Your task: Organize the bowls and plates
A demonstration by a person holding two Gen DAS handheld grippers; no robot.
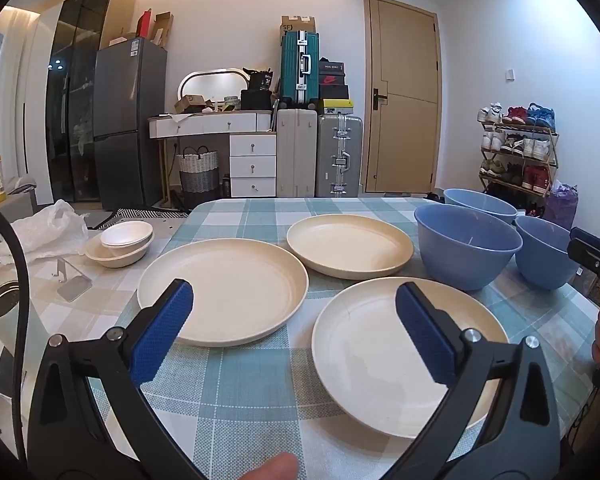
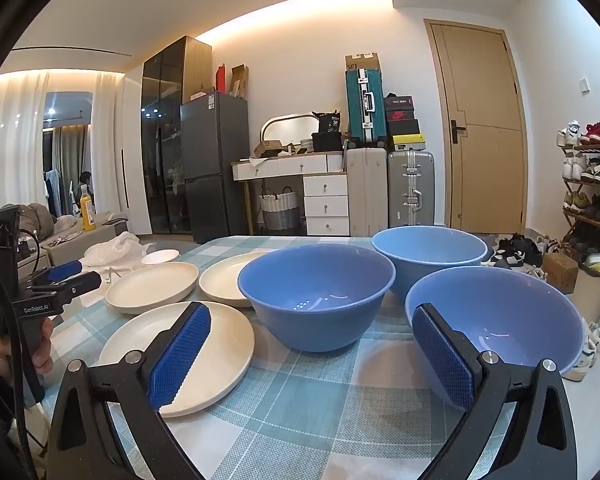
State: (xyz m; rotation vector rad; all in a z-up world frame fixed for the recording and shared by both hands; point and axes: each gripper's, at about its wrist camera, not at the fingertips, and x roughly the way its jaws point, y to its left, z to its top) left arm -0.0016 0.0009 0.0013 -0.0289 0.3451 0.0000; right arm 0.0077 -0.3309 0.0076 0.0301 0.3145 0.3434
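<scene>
With the left gripper [image 1: 294, 320] and right gripper [image 2: 312, 344] both spread wide and empty, the sensible start is to pinch one rim of the nearest cream plate [image 1: 384, 360], left of the middle blue bowl [image 2: 316, 296] (all three plates and bowls lie unstacked), then lift it level.

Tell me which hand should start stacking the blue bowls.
Right, probably. The right gripper hangs open just before the near blue bowl and the middle blue bowl. The left gripper, also open, faces the cream plates, with the bowls off to its right.
</scene>
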